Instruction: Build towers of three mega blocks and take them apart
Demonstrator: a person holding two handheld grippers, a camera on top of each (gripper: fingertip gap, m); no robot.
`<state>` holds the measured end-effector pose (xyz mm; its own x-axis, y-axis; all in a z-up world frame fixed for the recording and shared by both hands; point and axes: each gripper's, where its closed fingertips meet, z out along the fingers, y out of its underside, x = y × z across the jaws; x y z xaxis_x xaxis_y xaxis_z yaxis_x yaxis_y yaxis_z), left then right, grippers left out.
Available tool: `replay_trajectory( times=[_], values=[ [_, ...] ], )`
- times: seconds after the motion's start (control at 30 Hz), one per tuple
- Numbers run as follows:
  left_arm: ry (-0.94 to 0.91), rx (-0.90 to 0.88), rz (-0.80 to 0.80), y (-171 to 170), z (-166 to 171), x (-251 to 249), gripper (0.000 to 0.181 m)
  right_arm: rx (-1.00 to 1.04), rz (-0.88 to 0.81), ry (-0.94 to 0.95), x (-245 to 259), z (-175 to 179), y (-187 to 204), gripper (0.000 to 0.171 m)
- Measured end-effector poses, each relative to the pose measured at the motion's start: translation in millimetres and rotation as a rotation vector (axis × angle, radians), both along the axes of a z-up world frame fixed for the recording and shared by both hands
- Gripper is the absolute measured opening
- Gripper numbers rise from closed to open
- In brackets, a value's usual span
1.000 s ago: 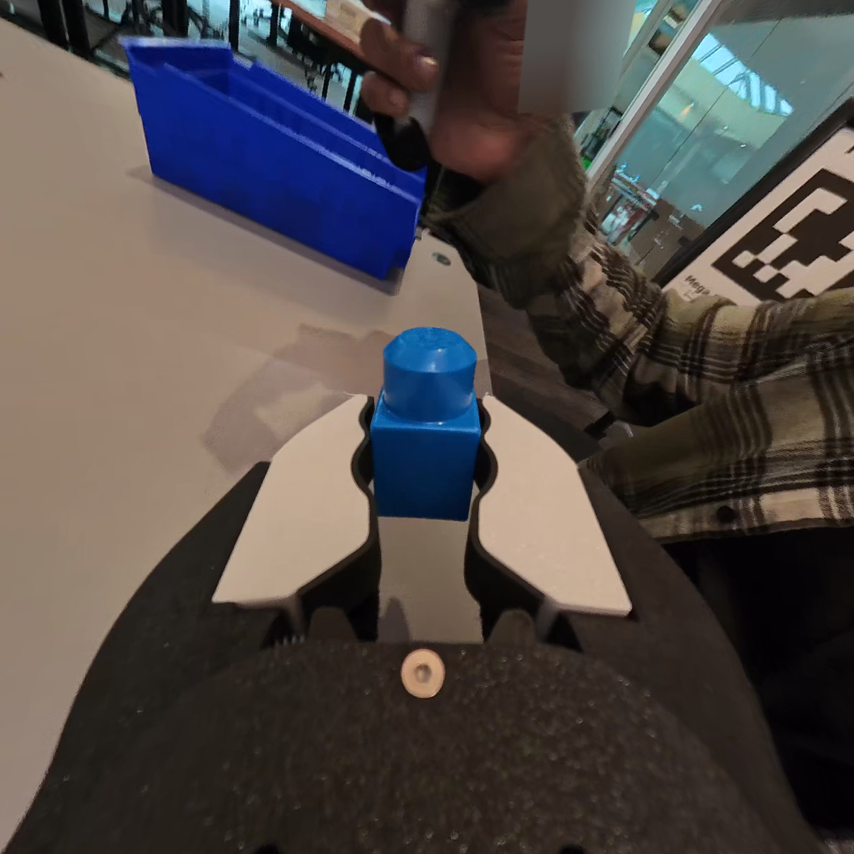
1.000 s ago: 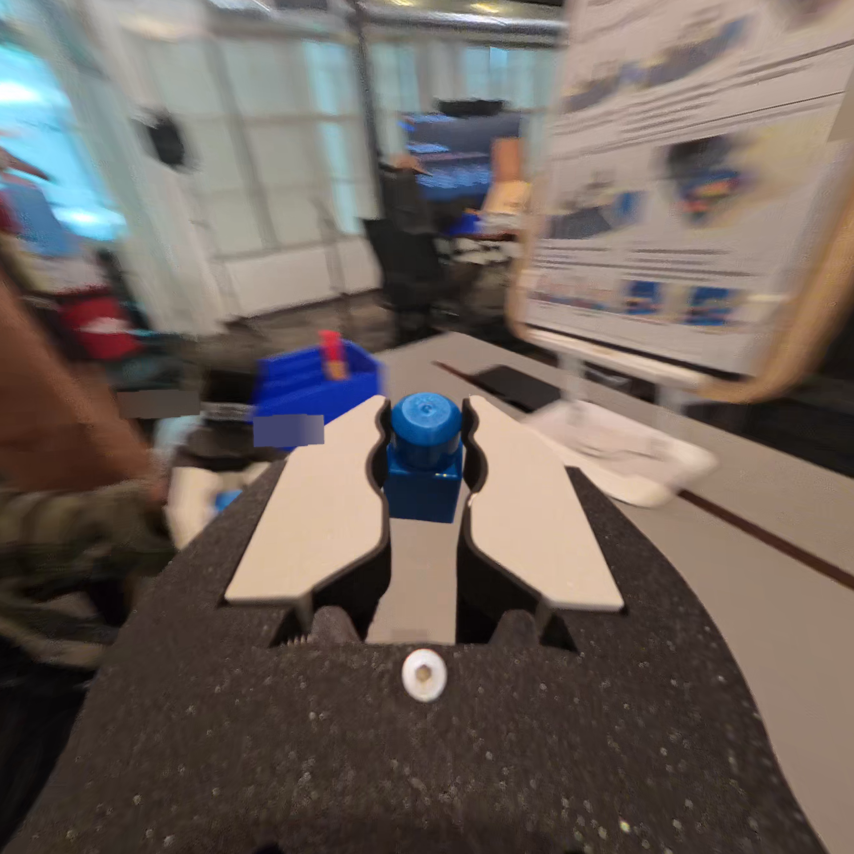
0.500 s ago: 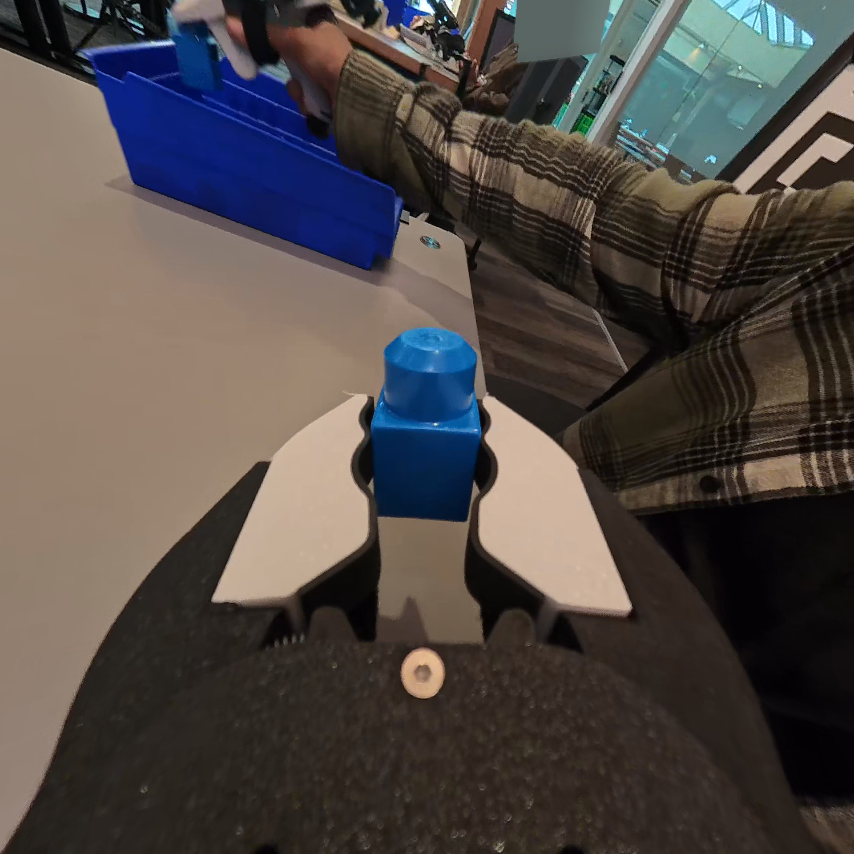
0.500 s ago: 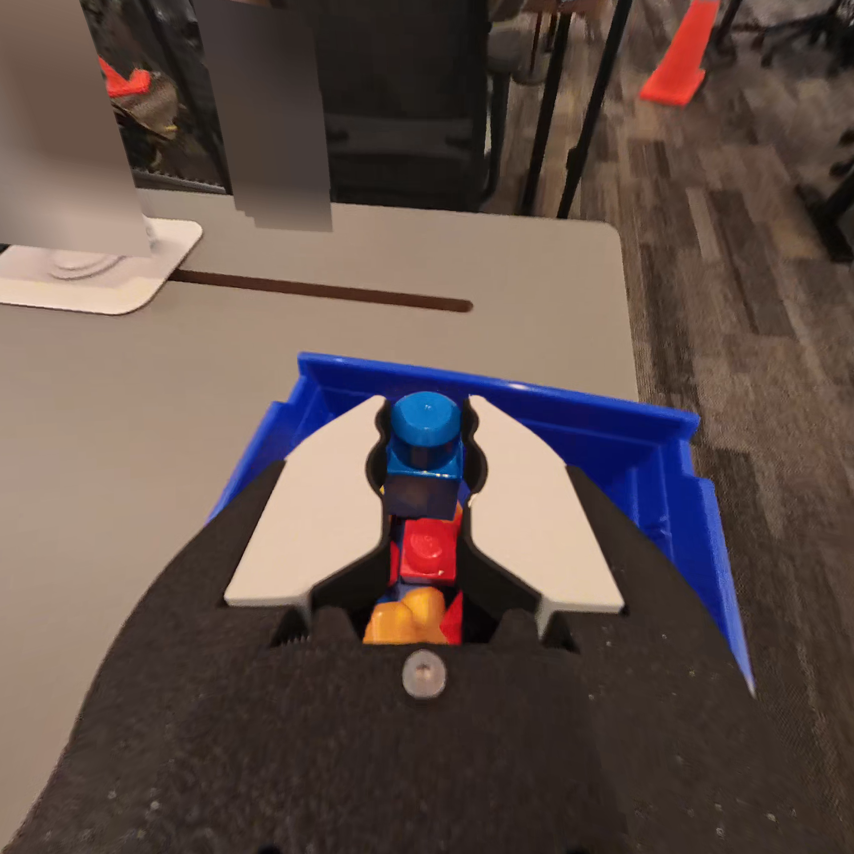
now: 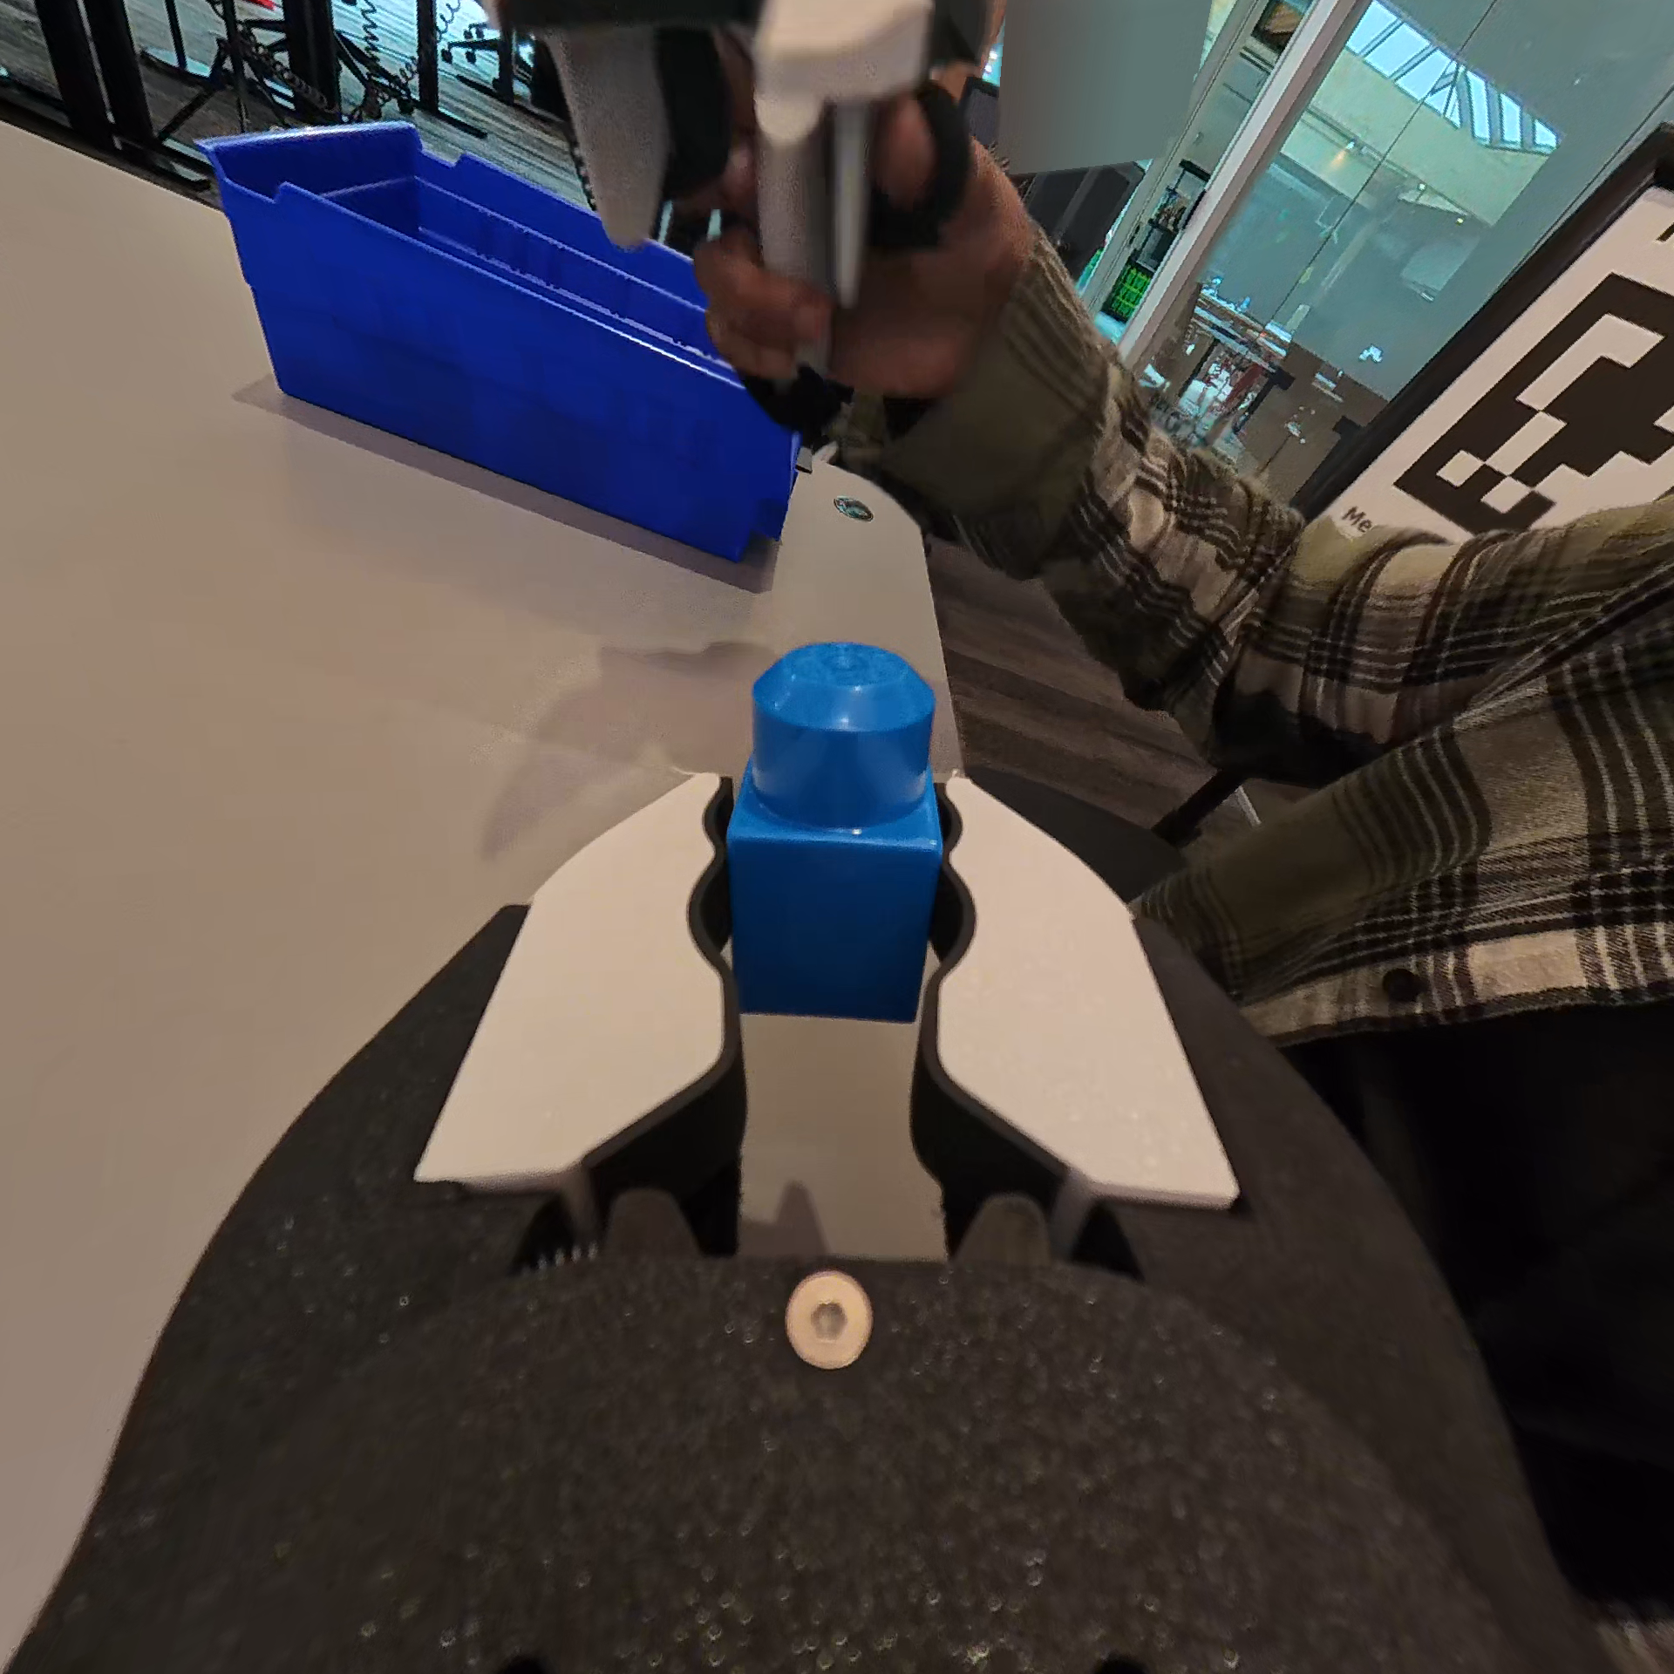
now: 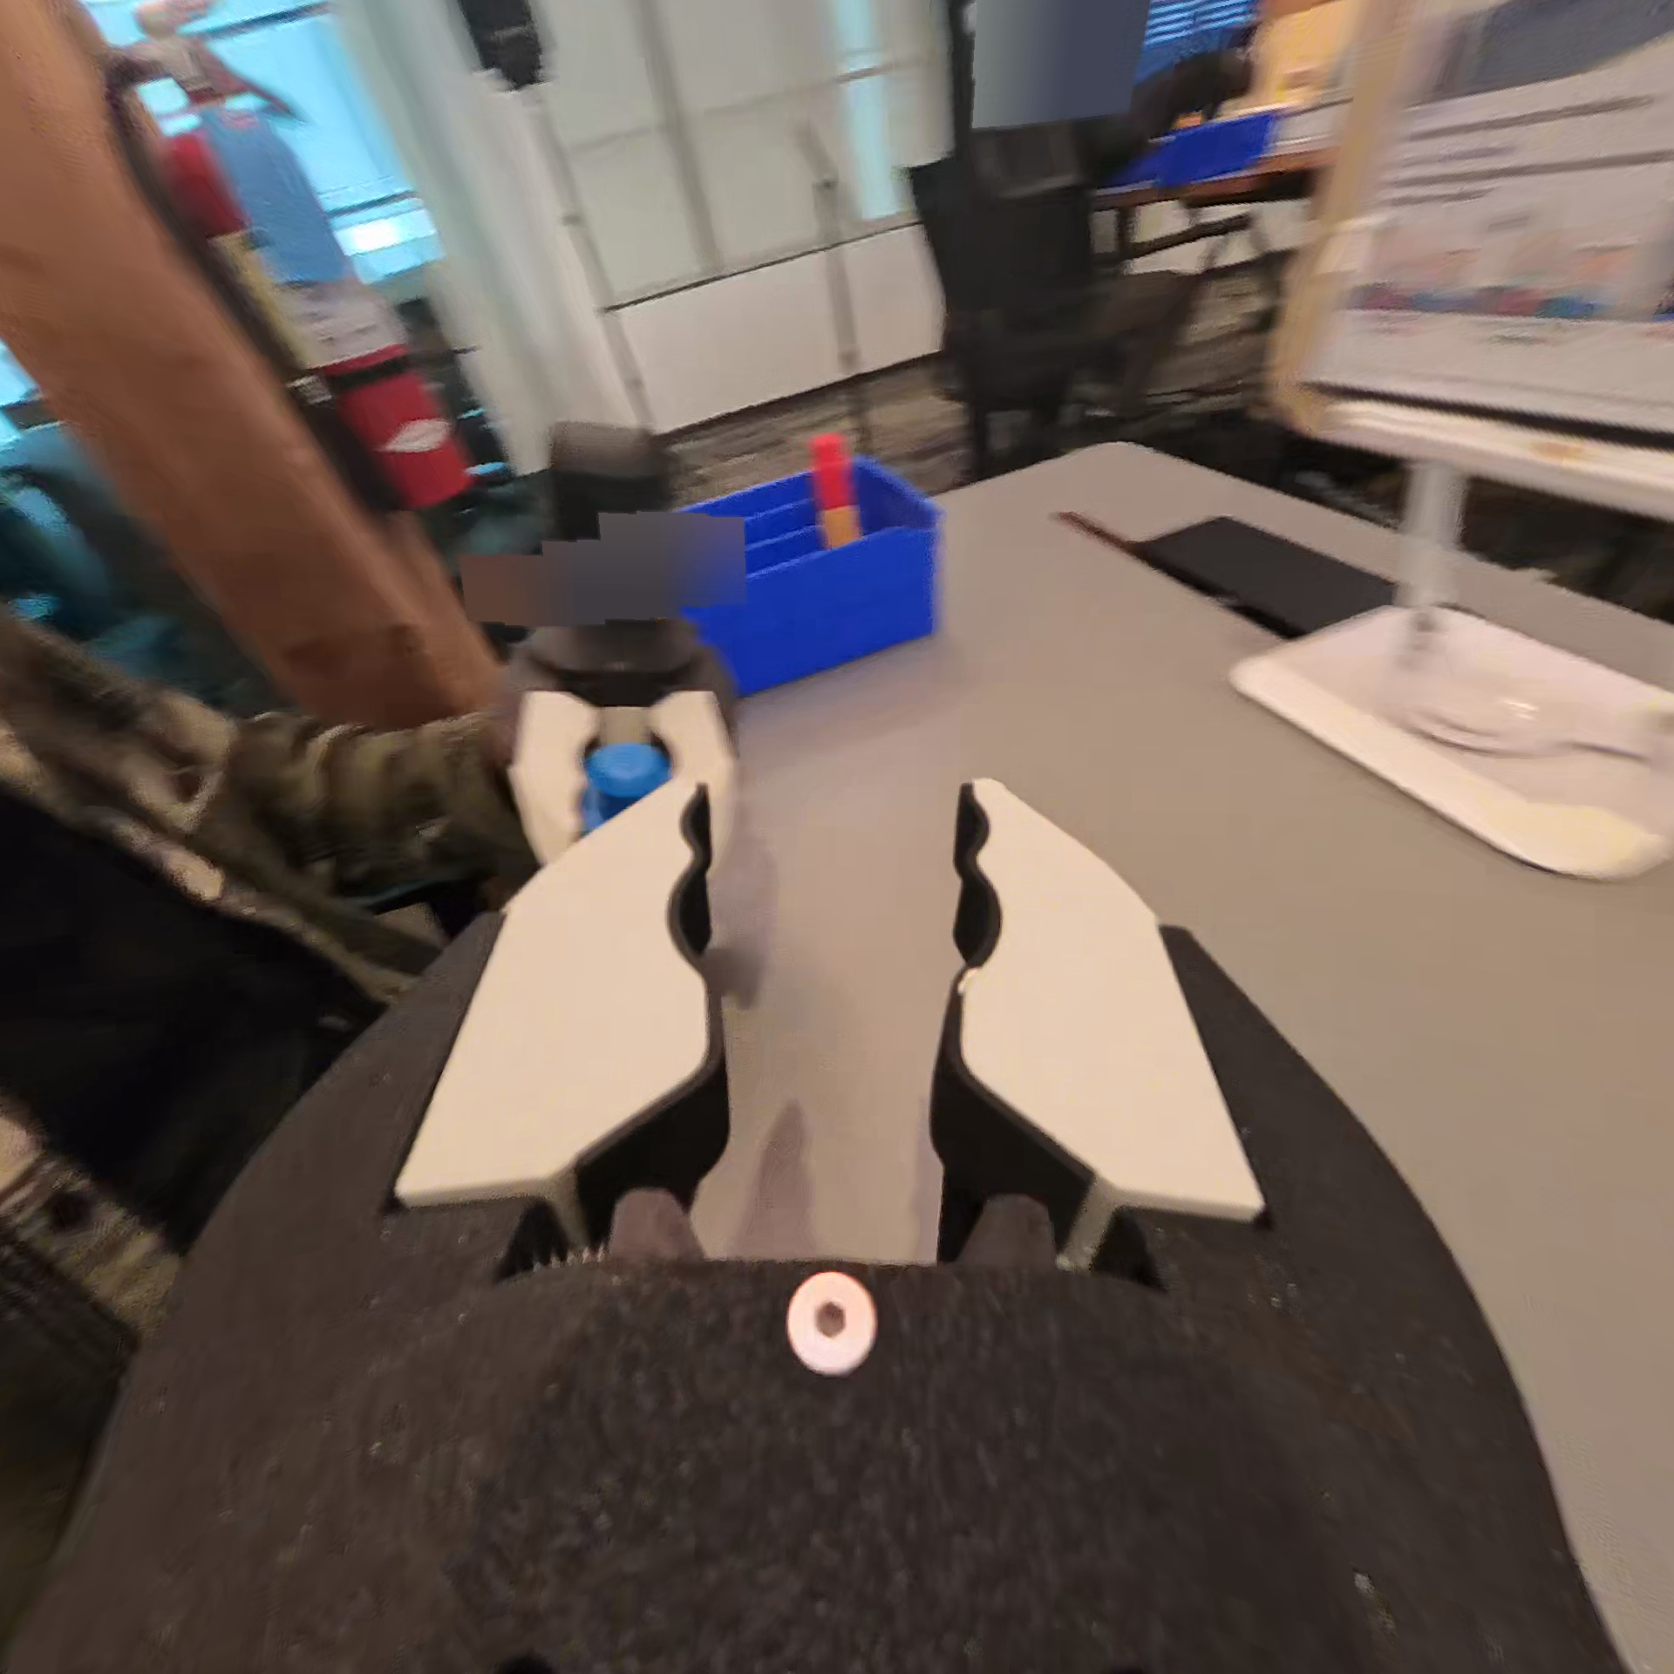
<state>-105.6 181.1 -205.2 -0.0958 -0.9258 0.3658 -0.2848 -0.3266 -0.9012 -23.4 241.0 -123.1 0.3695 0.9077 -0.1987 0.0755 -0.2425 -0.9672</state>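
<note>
In the left wrist view, the left gripper (image 5: 833, 870) is clamped on a single blue mega block (image 5: 832, 892), stud pointing away from the camera, held just over the near part of the grey table (image 5: 272, 725). No other block is attached to it. Farther off to the left stands a blue bin (image 5: 489, 362) on the table; its contents are hidden from this angle. Above it, the right gripper (image 5: 697, 145) hangs in the person's hand (image 5: 842, 299), its fingers apart and nothing visible between them.

In the right wrist view, which is blurred, the right gripper (image 6: 833, 870) stands wide open and empty over bare table (image 6: 1132, 815). To the near left the left gripper (image 6: 625, 770) shows with the blue mega block (image 6: 620, 774) pinched in it. At the far middle the blue bin (image 6: 815, 598) holds an upright stack, a red block (image 6: 826, 476) on an orange one (image 6: 838, 525), poking above the rim.

As a judgement, this looks like the taking-apart half: no three-block tower stands on the table, one block is loose in the left claw, and others sit in the bin. What seems left is to put this blue block away or start a new tower with it; the red and orange pair still look joined.
</note>
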Motion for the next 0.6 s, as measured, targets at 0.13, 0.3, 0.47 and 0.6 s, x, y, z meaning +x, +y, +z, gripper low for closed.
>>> replay_trajectory(
  times=[0.13,0.3,0.47,0.6],
  values=[
    [-0.002,0.004,0.002,-1,2,0,0.041,0.002,0.203,-0.033,-75,-19,-40,0.045],
    [-0.012,0.011,-0.001,-3,7,-1,0.040,0.018,0.269,-0.068,-110,-34,-50,0.037],
    [-0.033,0.011,-0.019,-6,10,1,0.040,0.001,0.276,-0.043,-119,-37,-51,0.028],
    [-0.077,-0.026,-0.050,-10,17,4,0.043,0.011,0.241,0.024,-112,-24,-51,0.028]
  ],
)
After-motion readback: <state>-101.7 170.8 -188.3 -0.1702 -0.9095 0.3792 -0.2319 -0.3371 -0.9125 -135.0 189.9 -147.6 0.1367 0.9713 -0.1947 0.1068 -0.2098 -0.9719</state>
